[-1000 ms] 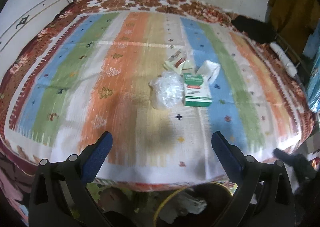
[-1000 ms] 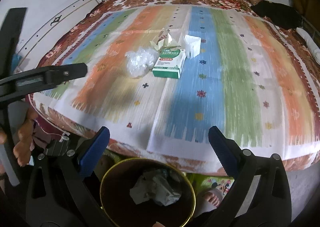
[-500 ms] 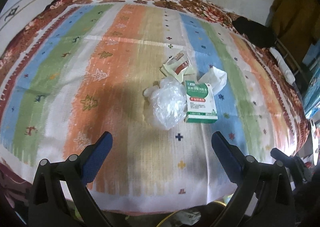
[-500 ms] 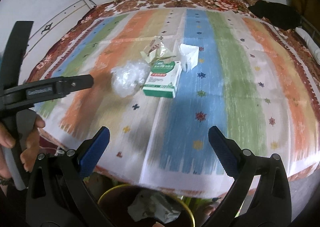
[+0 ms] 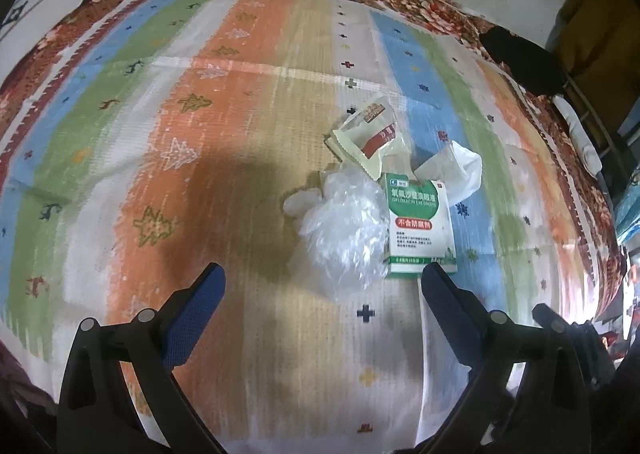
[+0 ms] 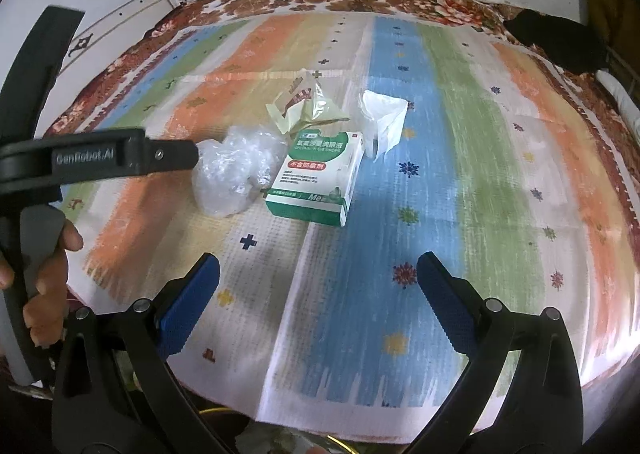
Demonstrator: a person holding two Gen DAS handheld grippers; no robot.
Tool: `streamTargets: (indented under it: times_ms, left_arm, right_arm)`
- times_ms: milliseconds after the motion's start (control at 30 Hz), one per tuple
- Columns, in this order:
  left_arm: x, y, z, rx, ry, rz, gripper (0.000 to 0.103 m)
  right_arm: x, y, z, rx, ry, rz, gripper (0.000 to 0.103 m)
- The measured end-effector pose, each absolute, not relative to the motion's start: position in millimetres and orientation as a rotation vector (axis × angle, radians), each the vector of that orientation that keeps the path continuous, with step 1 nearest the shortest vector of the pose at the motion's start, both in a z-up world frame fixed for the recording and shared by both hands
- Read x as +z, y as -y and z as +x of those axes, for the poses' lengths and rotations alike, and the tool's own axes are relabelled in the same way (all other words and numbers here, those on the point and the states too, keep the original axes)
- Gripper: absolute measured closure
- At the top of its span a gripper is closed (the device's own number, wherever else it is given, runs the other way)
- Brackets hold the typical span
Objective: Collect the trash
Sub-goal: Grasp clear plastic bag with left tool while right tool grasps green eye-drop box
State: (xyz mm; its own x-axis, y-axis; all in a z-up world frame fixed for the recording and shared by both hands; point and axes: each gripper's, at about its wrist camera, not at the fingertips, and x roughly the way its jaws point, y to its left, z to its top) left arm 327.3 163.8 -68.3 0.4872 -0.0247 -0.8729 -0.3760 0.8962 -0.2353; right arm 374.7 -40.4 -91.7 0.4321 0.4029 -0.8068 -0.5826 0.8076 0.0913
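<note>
Both cameras are closing in on the trash compared with a second ago: the pile is looking much bigger now, and the bin that was sitting in plain view under the right camera is slipping out of sight below the bed edge, with only a sliver of yellow rim (image 6: 224, 412) still peeking out.

So we're looking at a little cluster lying on the striped bedspread (image 5: 120, 158): a crumpled clear plastic bag (image 5: 344, 230), a green and white eye-drops box (image 5: 420, 226) touching its right side, a torn yellowish wrapper (image 5: 366, 138) just behind those two, and a white tissue (image 5: 460, 170) behind the box on the right.

We're holding the left hand-held gripper (image 5: 322, 296) spread wide and empty, hovering just short of the plastic bag, which is lining up between its blue fingers (image 5: 192, 318). The right hand-held gripper (image 6: 318, 300) is gaping wide too, carrying nothing, and hanging near the box but further back.

Progress-wise, we're guessing it's pretty early for this pile: all four bits are still lying on the bed, nothing is being gripped yet. The bag is looking like the first pick, and it'll probably squash and slip, so we're expecting to need a deep pinch.
</note>
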Motion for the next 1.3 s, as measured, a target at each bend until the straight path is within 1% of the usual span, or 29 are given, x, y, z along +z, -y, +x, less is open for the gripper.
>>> streamTargets:
  times_ms: [267, 400, 467, 533, 567, 600, 633, 667, 700, 767, 900, 1300]
  left_arm:
    - [-81, -161, 348, 0.210, -1.080, -0.395, 0.007]
    - [-89, -167, 357, 0.221, -1.107, -0.395, 0.012]
    - [-96, -170, 360, 0.220, -1.125, -0.395, 0.016]
    - [-103, -171, 362, 0.208, -1.145, -0.400, 0.026]
    - [-106, -172, 362, 0.202, -1.154, -0.402, 0.029]
    - [-109, -174, 363, 0.189, -1.158, -0.410, 0.035]
    - [-109, -176, 362, 0.190, -1.153, -0.413, 0.046]
    - [-109, -177, 362, 0.198, -1.146, -0.412, 0.053]
    - [-106, -181, 360, 0.204, -1.132, -0.422, 0.063]
    - [-103, -188, 357, 0.215, -1.110, -0.452, 0.069]
    - [-103, -201, 351, 0.229, -1.101, -0.506, 0.071]
    - [-108, -206, 350, 0.225, -1.112, -0.526, 0.072]
  right_arm:
    - [-101, 22, 388, 0.629, -0.953, -0.216, 0.009]
    - [-107, 11, 394, 0.625, -0.955, -0.215, 0.009]
    - [-112, 5, 397, 0.622, -0.967, -0.219, 0.009]
    - [-117, -1, 400, 0.620, -0.969, -0.223, 0.009]
    - [-118, -3, 401, 0.620, -0.969, -0.224, 0.009]
    - [-120, -5, 402, 0.620, -0.970, -0.225, 0.009]
    - [-121, -7, 403, 0.619, -0.972, -0.225, 0.009]
    - [-123, -10, 404, 0.616, -0.975, -0.225, 0.009]
    - [-124, -12, 405, 0.612, -0.976, -0.224, 0.009]
    - [-126, -17, 407, 0.598, -0.977, -0.223, 0.009]
    - [-134, -25, 414, 0.568, -0.983, -0.241, 0.009]
    - [-159, -34, 441, 0.472, -1.007, -0.275, 0.009]
